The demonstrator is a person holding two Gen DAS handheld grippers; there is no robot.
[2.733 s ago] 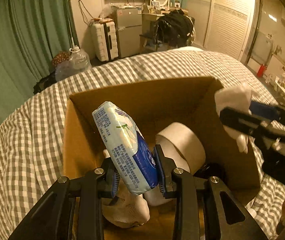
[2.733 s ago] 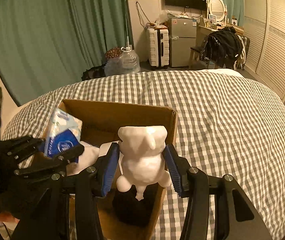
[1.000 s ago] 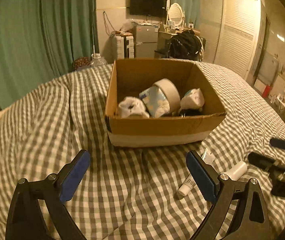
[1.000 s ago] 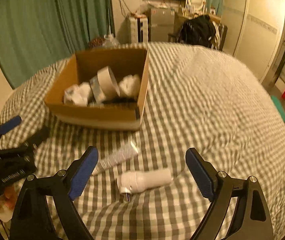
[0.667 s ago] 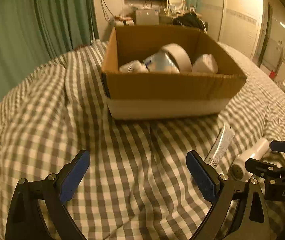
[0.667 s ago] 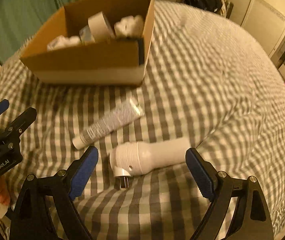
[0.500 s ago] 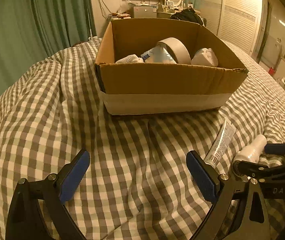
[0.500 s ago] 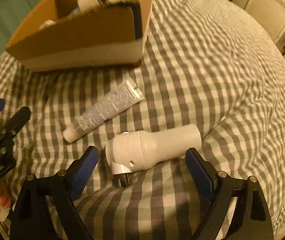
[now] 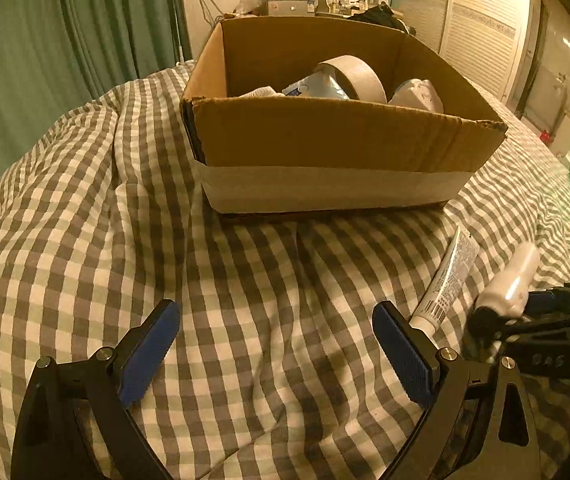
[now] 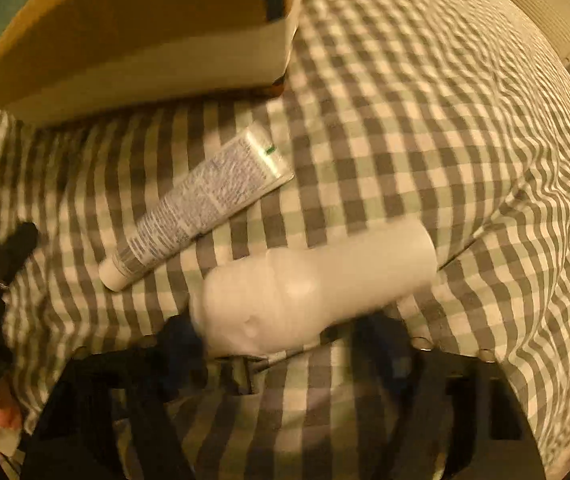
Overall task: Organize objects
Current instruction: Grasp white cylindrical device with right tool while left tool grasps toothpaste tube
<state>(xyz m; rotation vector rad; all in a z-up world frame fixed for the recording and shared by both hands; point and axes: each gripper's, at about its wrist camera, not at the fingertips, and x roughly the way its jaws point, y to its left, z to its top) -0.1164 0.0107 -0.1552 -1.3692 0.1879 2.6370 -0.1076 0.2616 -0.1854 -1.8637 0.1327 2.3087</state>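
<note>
A checked bed (image 9: 85, 220) is seen, with a cardboard box (image 9: 325, 148) on it. A tape roll (image 9: 353, 76) and white things are kept inside. A tube (image 10: 201, 196) lies beside. The right gripper (image 10: 285, 344) is closing around a white bottle (image 10: 317, 276). The left gripper (image 9: 277, 352) is held wide, empty.

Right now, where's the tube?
The tube lies on the checked bedspread in front of the cardboard box, beside the white bottle.
</note>
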